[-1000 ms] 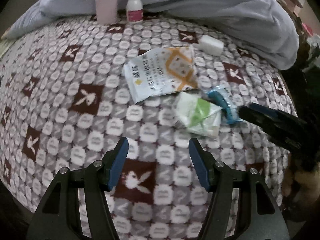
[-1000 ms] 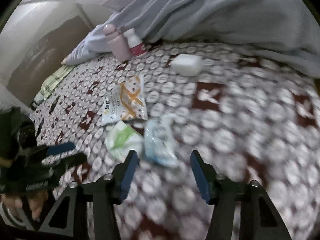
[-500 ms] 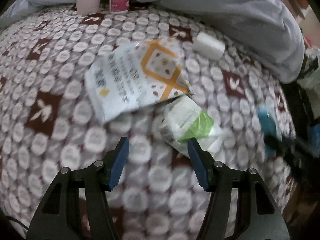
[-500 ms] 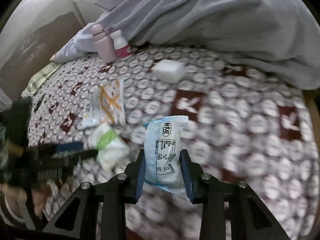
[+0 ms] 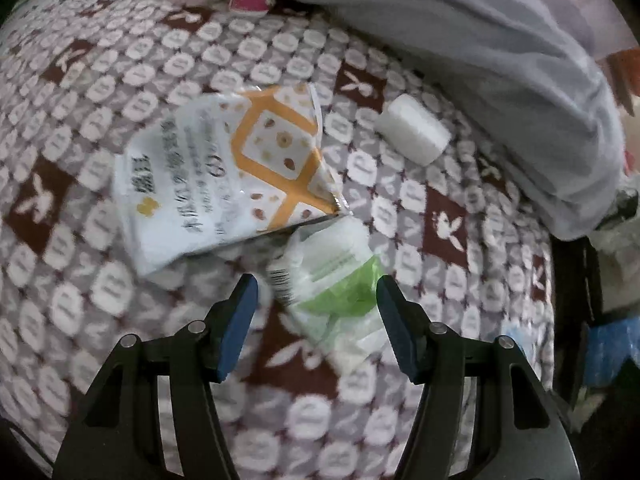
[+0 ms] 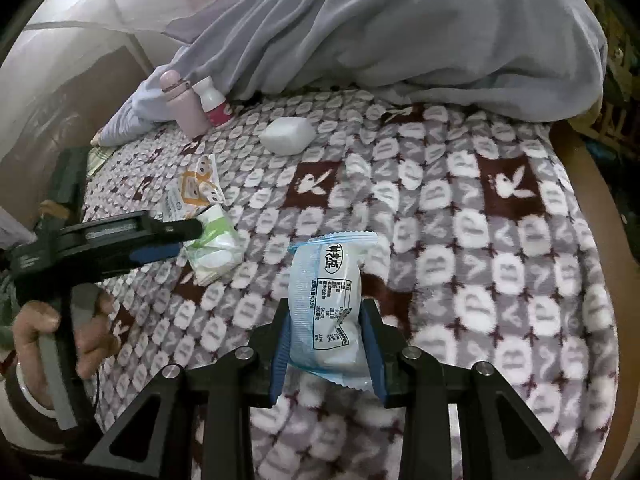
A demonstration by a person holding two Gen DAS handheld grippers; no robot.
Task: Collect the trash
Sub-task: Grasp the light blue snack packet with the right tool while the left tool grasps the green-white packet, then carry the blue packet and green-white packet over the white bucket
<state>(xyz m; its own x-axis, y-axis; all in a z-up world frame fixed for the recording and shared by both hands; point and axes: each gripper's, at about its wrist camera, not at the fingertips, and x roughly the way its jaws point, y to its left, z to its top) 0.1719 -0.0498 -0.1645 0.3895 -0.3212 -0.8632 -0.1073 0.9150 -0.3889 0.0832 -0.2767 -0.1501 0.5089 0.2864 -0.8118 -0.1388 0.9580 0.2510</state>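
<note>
My right gripper [image 6: 326, 326] is shut on a light blue snack wrapper [image 6: 327, 300] and holds it above the patterned blanket [image 6: 460, 220]. My left gripper [image 5: 316, 312] is open, its jaws either side of a green and white wrapper [image 5: 332, 288] lying on the blanket [image 5: 80, 240]. In the right wrist view the left gripper [image 6: 180, 240] reaches that same wrapper [image 6: 216, 248]. A white and orange snack bag [image 5: 224, 172] lies just beyond it. A white wrapped packet [image 5: 414, 128] lies further back right.
A pink bottle [image 6: 182, 108] and a white bottle with a pink label [image 6: 214, 106] stand at the back by a grey quilt [image 6: 400, 32]. The bed's wooden edge [image 6: 600, 208] runs on the right. A dark gap [image 5: 576, 280] lies beyond the blanket's right side.
My right gripper closed on the blue wrapper and lifted it off the blanket. My left gripper moved forward and right until the green wrapper sits between its open jaws.
</note>
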